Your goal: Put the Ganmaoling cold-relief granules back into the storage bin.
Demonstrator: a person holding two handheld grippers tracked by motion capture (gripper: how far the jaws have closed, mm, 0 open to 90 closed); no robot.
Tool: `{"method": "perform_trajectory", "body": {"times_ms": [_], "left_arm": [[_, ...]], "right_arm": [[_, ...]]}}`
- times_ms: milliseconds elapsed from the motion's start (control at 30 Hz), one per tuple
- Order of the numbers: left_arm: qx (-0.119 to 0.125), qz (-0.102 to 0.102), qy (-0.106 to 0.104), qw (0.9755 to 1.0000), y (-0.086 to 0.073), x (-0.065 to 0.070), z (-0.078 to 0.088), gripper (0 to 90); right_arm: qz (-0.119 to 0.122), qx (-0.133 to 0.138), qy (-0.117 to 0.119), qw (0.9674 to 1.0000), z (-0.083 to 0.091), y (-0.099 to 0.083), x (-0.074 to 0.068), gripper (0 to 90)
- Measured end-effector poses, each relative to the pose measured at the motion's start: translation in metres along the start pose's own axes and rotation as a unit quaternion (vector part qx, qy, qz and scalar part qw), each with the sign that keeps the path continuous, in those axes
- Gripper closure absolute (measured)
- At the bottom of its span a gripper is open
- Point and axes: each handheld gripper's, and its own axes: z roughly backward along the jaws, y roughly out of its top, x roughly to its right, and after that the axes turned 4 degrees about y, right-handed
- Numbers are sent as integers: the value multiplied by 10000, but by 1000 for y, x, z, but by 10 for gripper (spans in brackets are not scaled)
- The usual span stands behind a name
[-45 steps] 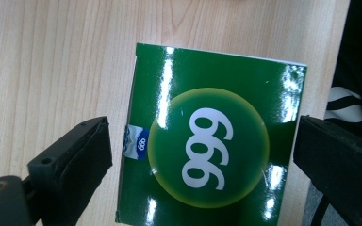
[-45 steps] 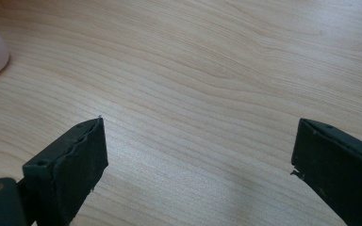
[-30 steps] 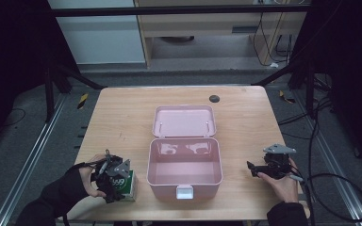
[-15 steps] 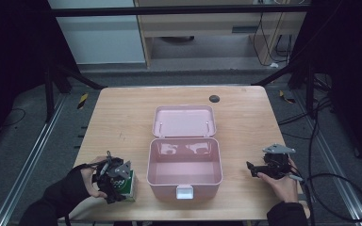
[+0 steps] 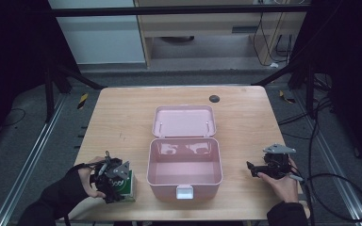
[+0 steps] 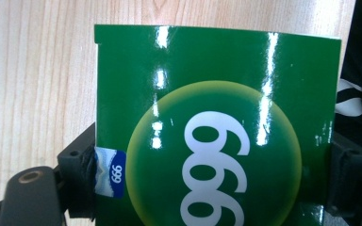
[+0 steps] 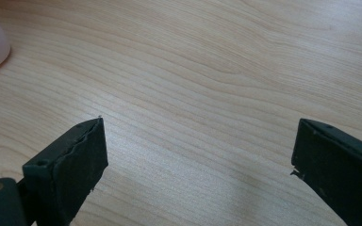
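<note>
Open pink box at table centre; green carton held at lower left.

High view: pink box (image 5: 185, 167) sits at centre of the wooden table (image 5: 122, 113), lid laid back toward the upper frame. Left gripper (image 5: 114, 181) at lower left, just beside the box; its jaws press both sides of the green carton (image 6: 217, 127), printed side facing the camera. Right gripper (image 5: 250, 168) at lower right, well apart from the box, jaws spread wide over bare wood, holding nothing.
</note>
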Motion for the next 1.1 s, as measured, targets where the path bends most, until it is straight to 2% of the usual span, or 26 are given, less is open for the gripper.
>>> {"method": "perform_trajectory", "body": {"times_ms": [100,300,533,767,1100], "left_arm": [[67,23,17,10000,0,0,6,151],[198,151,148,9996,3,-4,33,150],[394,190,254,9987,9,-7,55,150],[397,233,294,9985,17,-10,79,149],[493,185,343,9980,30,-14,99,149]], "right_arm": [[15,-4,0,10000,0,0,0,44],[13,5,-2,10000,0,0,0,44],[23,-2,24,10000,-1,0,-1,44],[16,-1,34,10000,-1,0,-2,44],[20,7,36,10000,-1,0,-2,44]]}}
